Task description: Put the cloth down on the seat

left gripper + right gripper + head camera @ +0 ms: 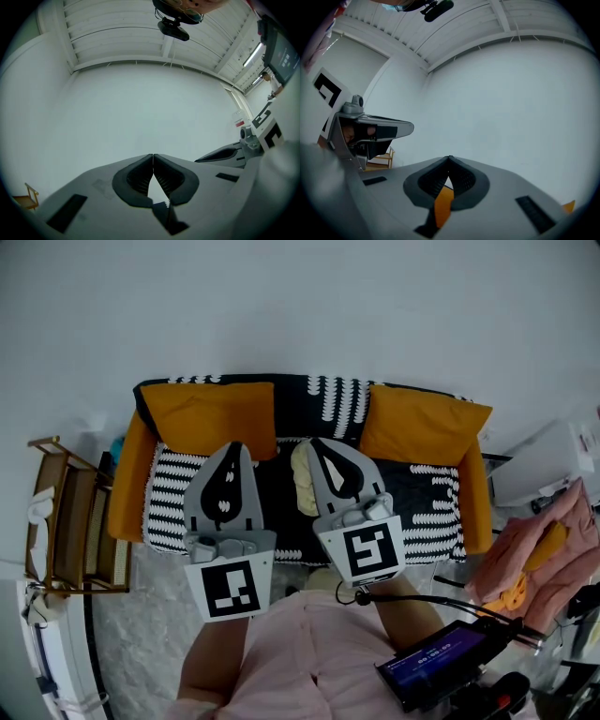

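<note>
A pale cream cloth [301,484] lies bunched on the sofa seat [427,498], which has a black-and-white patterned cover. My right gripper [315,442] hangs above it and hides its right side. That gripper is shut, its tips touching, with nothing between them [449,159]. My left gripper [234,447] is held beside it over the left part of the seat, also shut and empty [153,155]. Both gripper views look up at a white wall and ceiling, so neither shows the cloth.
Two orange cushions [217,414] [424,424] lean on the sofa back. A wooden rack [66,521] stands at the left. At the right are a white box [544,470] and a heap of pink cloth [544,554]. A device with a lit screen [436,660] sits near my right arm.
</note>
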The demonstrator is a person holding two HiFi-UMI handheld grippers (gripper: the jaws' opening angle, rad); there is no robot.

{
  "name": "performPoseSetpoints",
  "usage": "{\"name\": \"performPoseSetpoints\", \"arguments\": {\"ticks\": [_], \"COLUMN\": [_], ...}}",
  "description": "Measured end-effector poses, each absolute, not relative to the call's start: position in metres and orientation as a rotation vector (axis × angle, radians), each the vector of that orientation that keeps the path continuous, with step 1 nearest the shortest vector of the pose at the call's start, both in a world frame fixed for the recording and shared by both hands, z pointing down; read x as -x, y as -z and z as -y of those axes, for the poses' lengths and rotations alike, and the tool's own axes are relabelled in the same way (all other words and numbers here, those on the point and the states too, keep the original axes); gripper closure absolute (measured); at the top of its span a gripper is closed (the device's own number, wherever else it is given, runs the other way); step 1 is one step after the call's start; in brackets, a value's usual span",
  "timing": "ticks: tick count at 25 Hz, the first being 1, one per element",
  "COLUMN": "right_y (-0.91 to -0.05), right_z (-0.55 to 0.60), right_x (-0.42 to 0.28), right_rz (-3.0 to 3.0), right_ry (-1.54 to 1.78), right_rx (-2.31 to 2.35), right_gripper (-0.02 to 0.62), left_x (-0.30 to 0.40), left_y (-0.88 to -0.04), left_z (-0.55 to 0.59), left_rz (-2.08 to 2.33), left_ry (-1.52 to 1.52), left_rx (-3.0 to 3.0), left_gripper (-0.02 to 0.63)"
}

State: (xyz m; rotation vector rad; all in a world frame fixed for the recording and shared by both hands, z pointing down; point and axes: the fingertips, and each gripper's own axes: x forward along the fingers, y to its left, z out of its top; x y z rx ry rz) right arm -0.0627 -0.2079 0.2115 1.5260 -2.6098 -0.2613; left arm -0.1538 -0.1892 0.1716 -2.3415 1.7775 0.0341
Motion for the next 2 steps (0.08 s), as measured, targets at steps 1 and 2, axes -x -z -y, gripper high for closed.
{"name": "performPoseSetpoints", "arguments": {"ticks": [1,2], "right_y": [-0.2121,-0.2127], "right_z": [0.208,0.2081], "right_x": [0.0629,0.063], "right_rz": [2.61,2.611], "right_ry": [0.261,0.26], "right_rx": [-1.527,-1.529], "right_gripper": [0.595,0.595], "left_x": [0.1538,0.1539], "left_y": [-0.1723,-0.1729], "left_z": [0.1893,0.1894], "left_rz": [-1.777,-1.776], "left_ry": [-0.033,-0.033], "left_rx": [2.341,2.341], "left_gripper": [0.595,0.595]}}
